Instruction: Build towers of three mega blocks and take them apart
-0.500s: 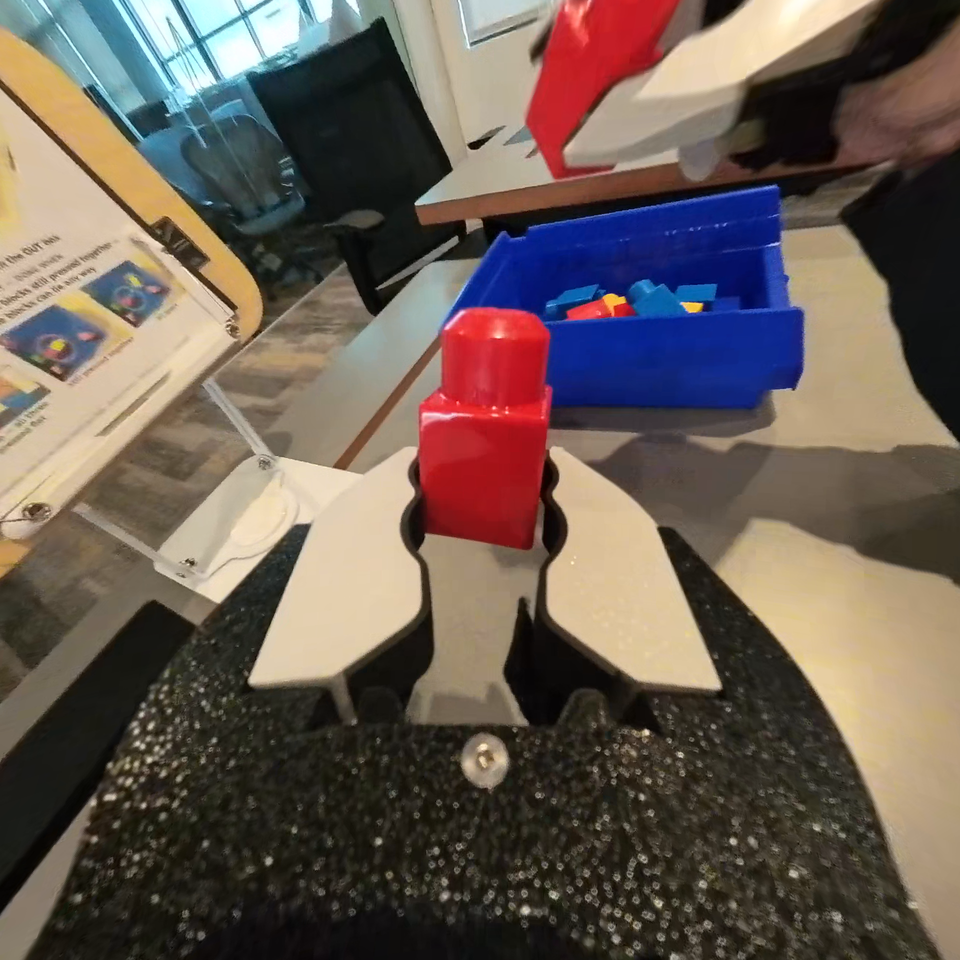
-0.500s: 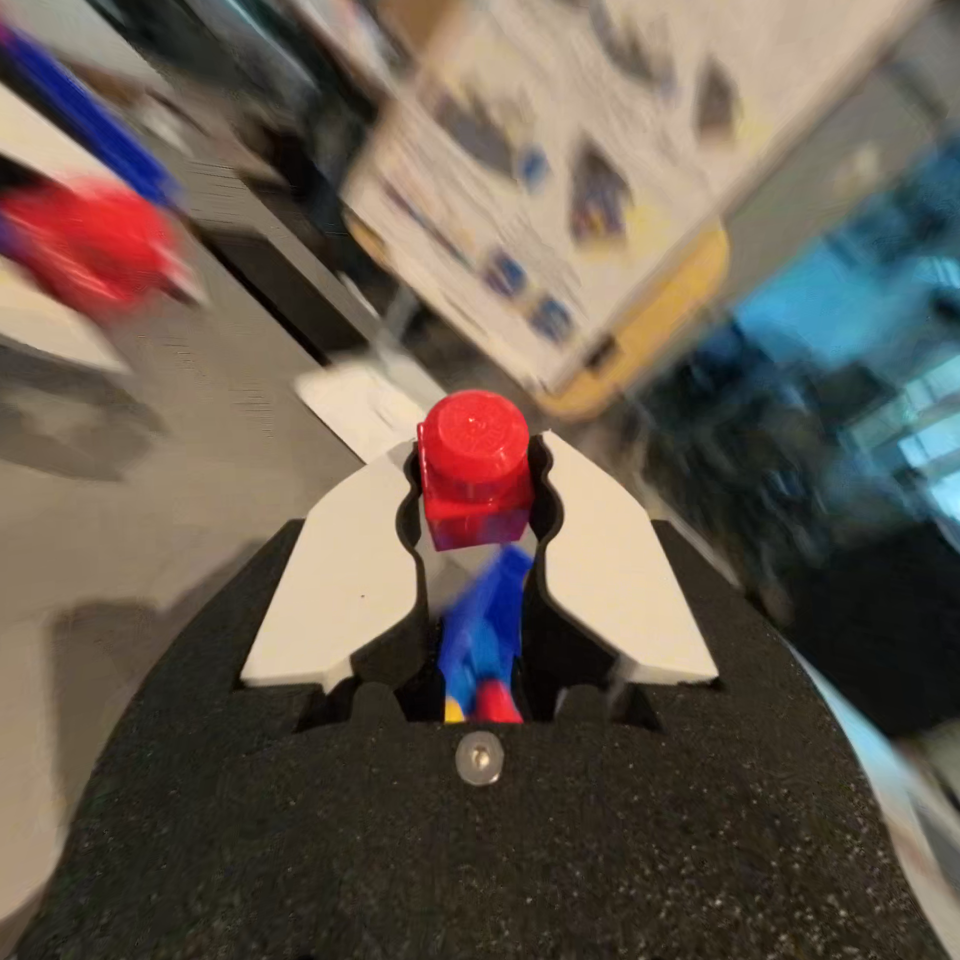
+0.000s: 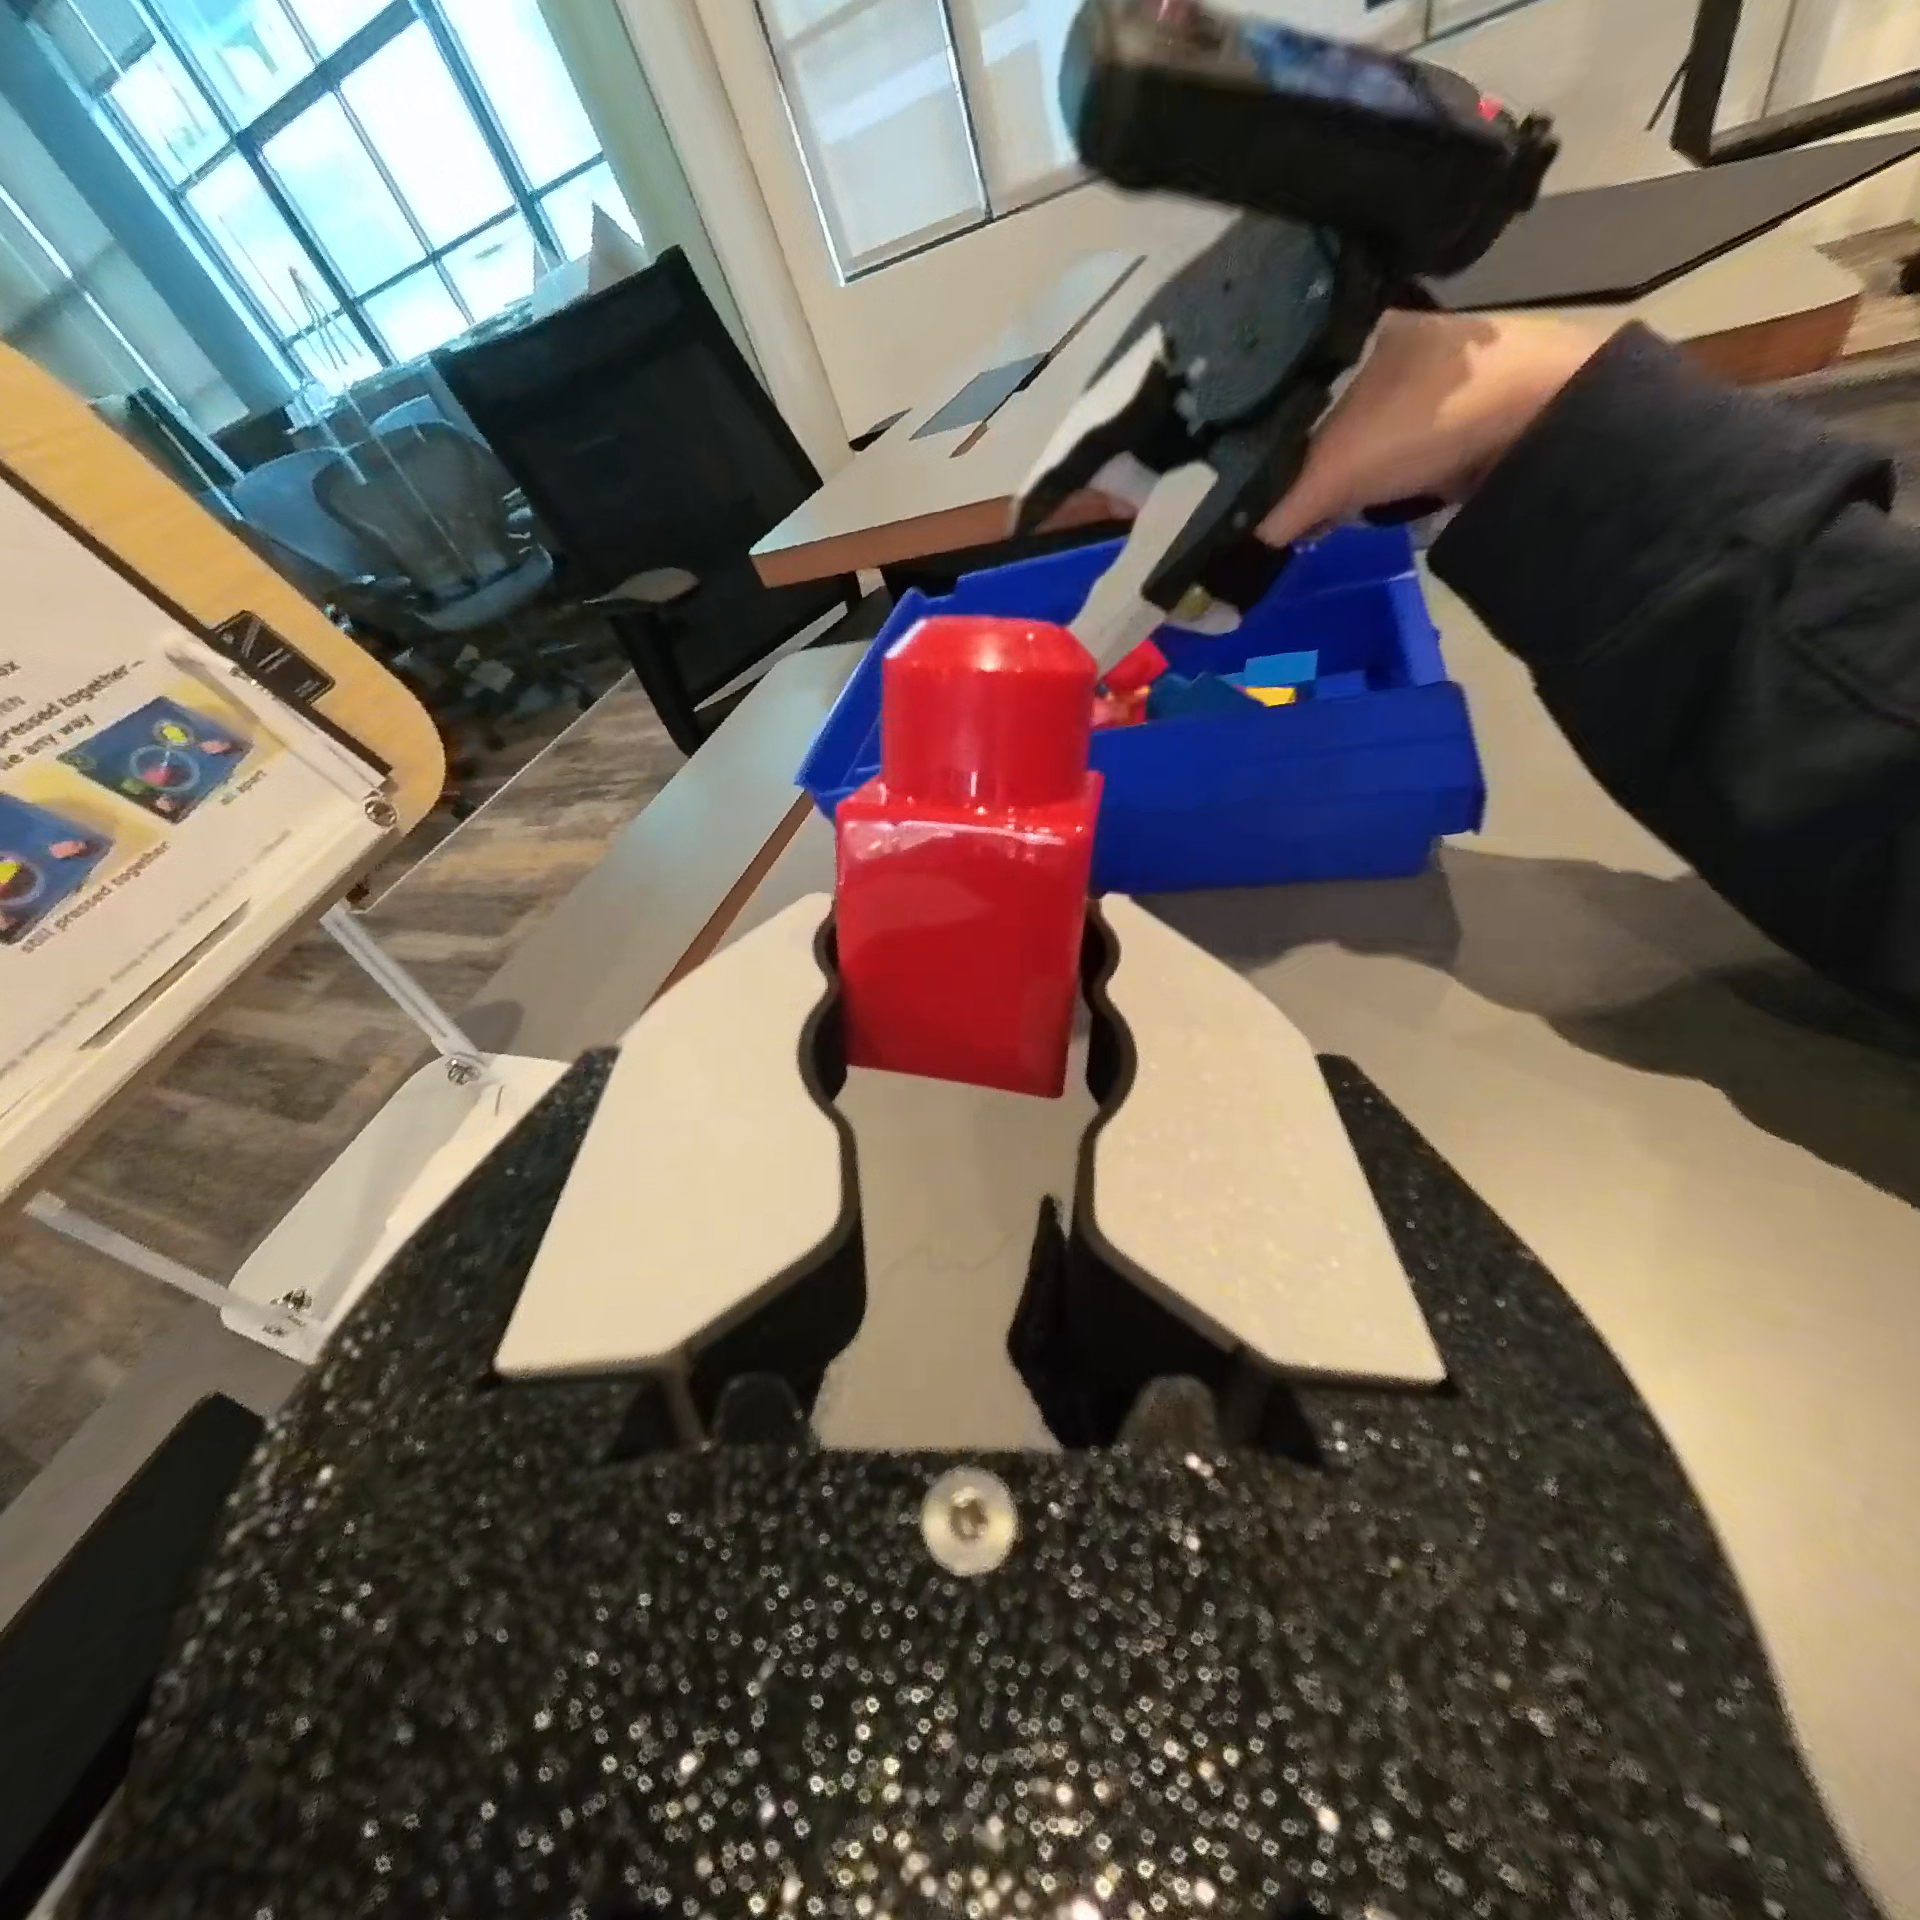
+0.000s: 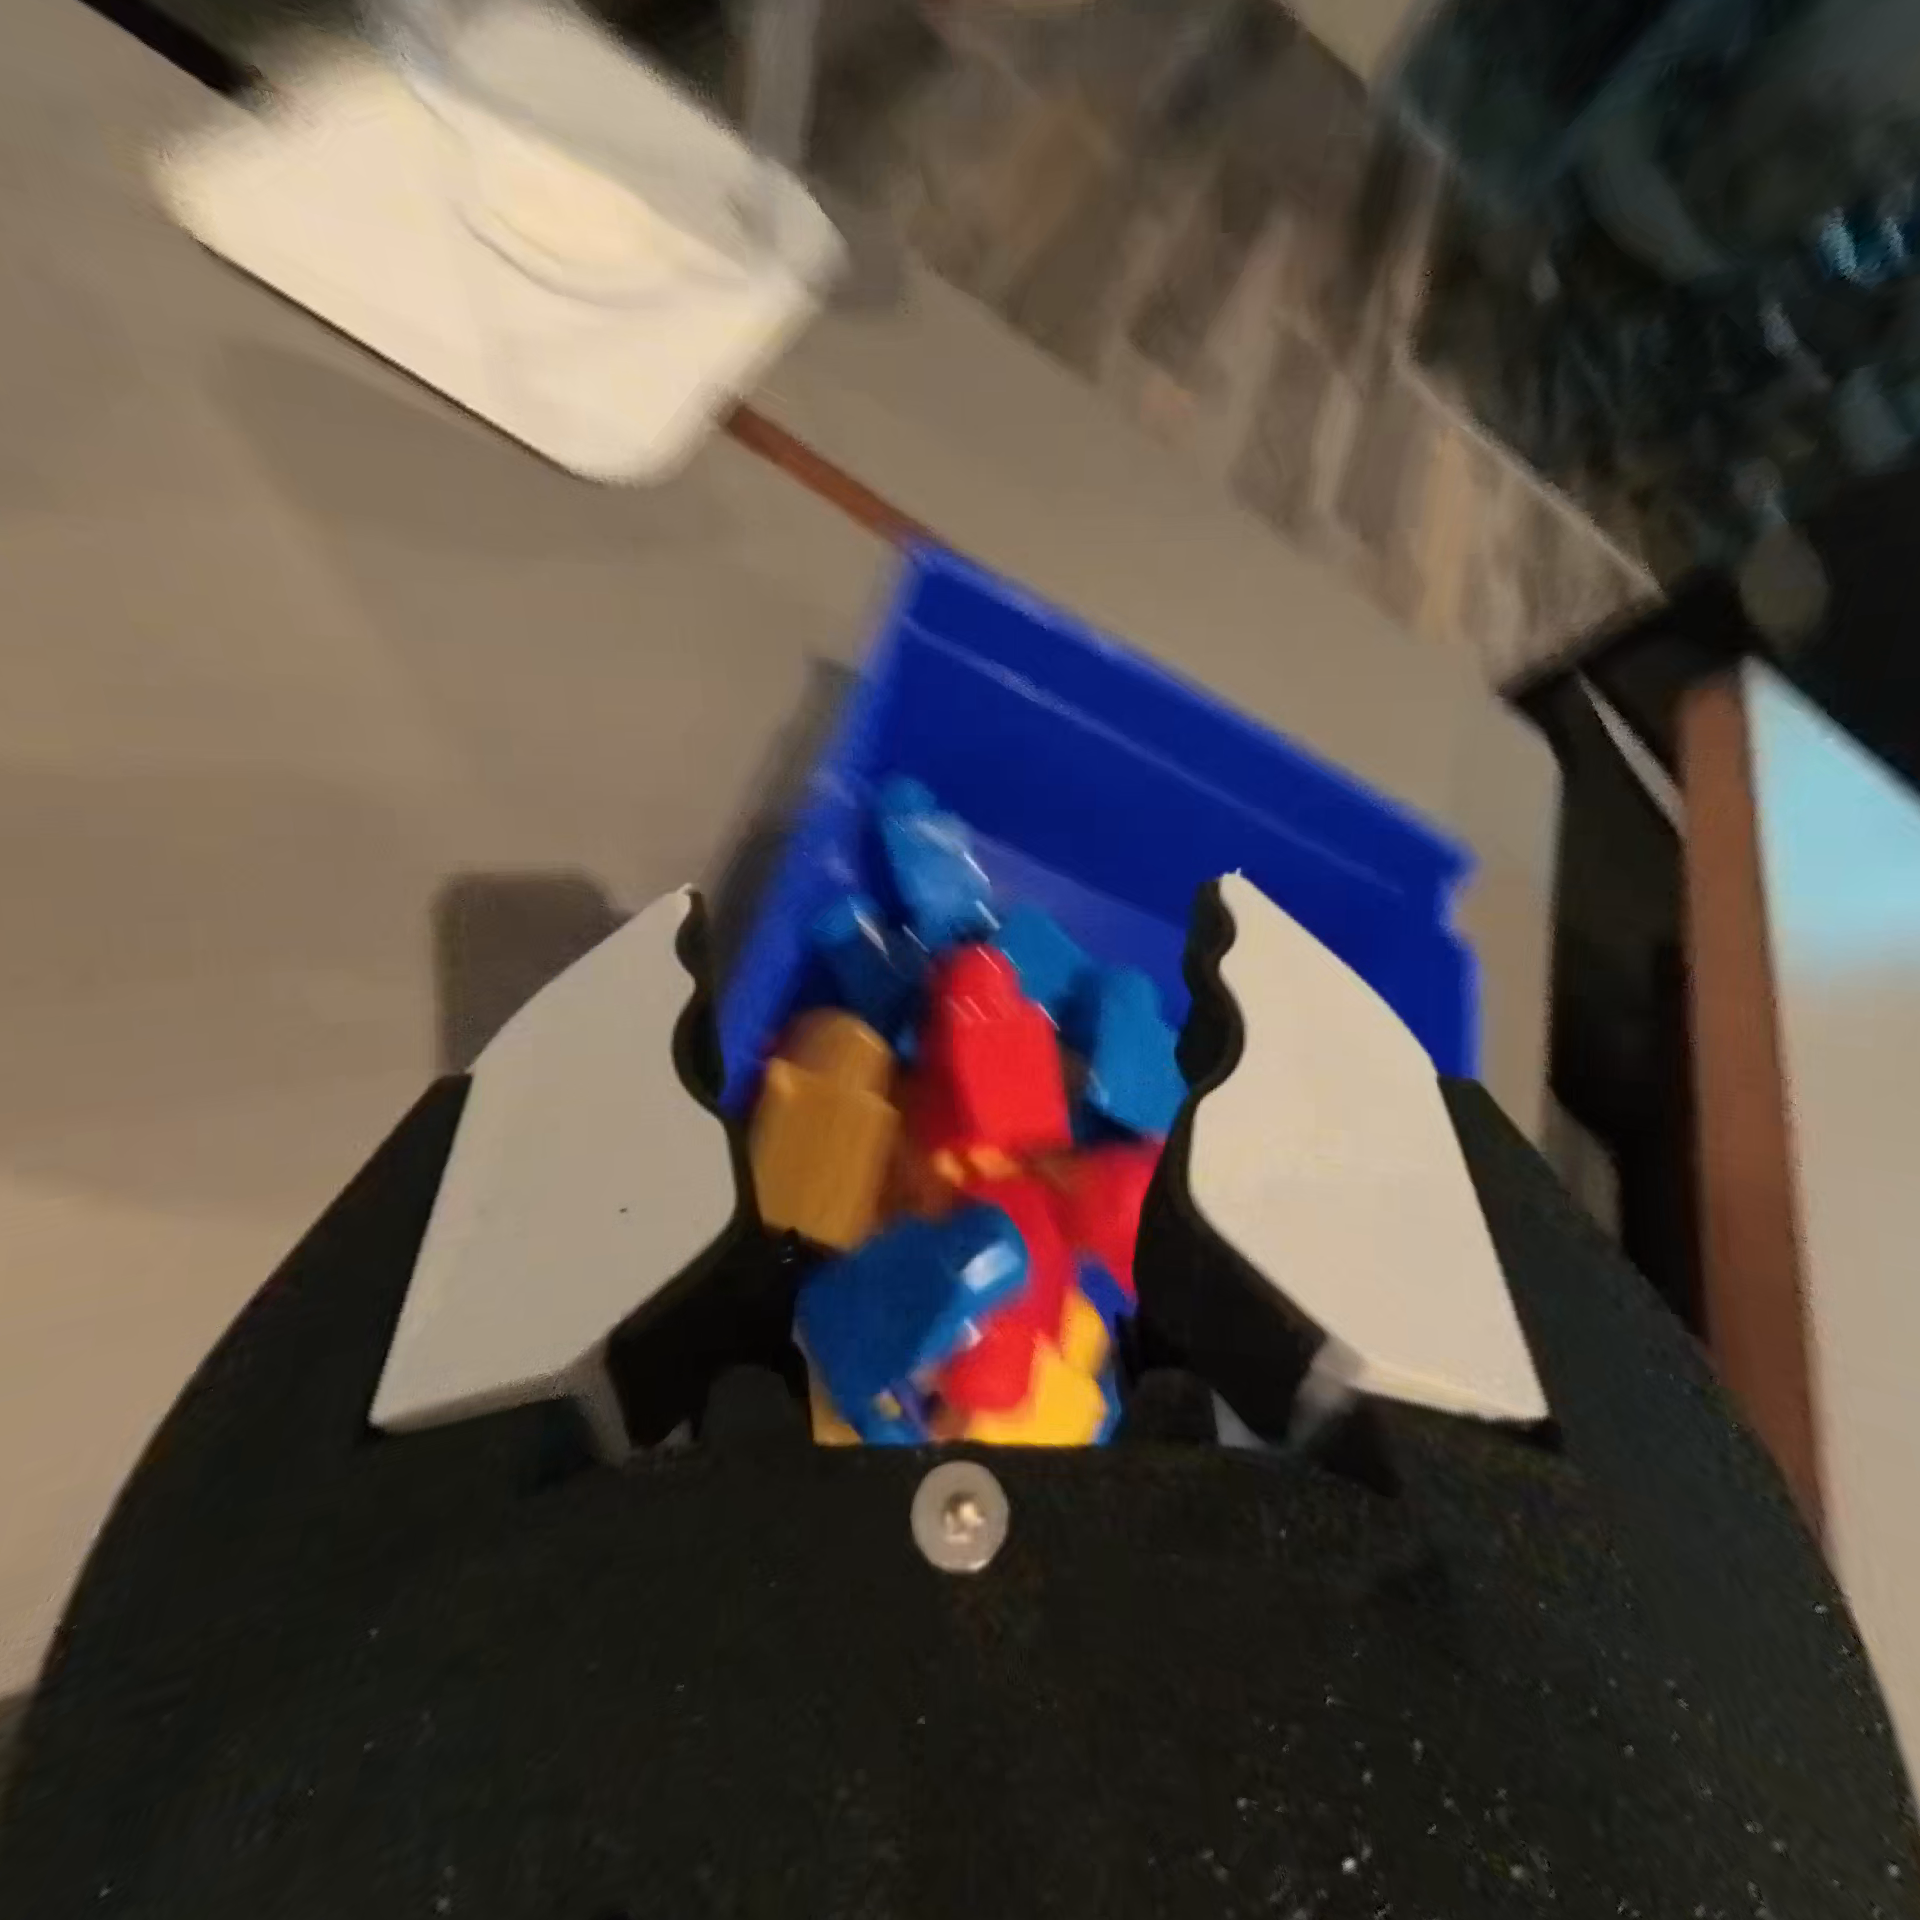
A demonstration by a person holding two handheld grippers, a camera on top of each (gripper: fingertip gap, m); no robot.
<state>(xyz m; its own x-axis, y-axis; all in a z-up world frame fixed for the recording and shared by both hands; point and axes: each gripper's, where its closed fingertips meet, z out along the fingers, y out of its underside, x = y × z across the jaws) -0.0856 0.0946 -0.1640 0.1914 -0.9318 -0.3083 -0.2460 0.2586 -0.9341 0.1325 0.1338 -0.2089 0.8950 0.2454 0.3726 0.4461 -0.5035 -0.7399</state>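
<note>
Block in hand: single-stud glossy red plastic mega block [image 3: 961, 883], upright, clamped between the fingers of the left gripper [image 3: 961, 997], lower body seated in their notches, stud above the tips.
Left gripper: fingers pressed against both sides of the red block; held over the grey tabletop [image 3: 1558, 1195], nothing stacked on or under the block.
Right gripper: [image 4: 951, 997] fingers spread apart, nothing gripped; view motion-blurred; tips point down into the bin.
Bin: open blue plastic bin [image 4: 1091, 748], beyond the left fingertips, directly under the right ones.
Bin contents: loose heap of blue, red and yellow blocks [image 4: 977, 1122]; count cannot be told.
Progress (judgement): no assembled tower visible; reads as the take-apart phase or between cycles, one loose block remaining outside the bin.
Left to do (judgement): either bin the red block or fetch two more to stack.
</note>
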